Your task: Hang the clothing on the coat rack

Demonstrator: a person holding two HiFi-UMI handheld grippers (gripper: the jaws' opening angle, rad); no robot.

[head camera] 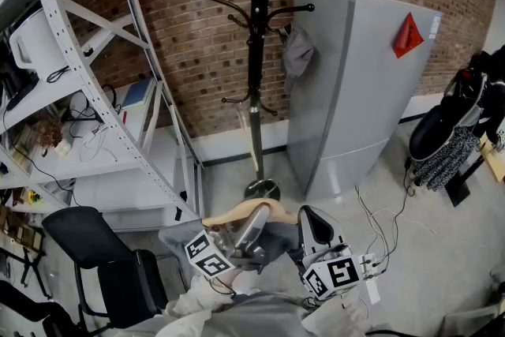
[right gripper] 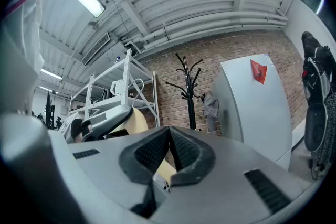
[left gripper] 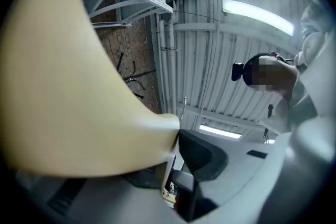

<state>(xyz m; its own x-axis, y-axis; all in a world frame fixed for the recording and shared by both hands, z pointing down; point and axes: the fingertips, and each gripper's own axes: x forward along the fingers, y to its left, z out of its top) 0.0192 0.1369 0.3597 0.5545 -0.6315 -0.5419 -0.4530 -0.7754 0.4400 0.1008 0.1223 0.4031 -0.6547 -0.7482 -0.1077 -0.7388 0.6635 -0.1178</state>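
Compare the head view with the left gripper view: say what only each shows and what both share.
Only the head view: the grey cabinet, the black chair, the right tongs and the floor. Only the left gripper view: the ceiling lights and the person's head. Both: the wooden hanger clamped in the left tongs, the white shelf and the brick wall.

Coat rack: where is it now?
Head view: the coat rack stands top centre against the brick wall, white shelving at the left, grey cabinet at the right.
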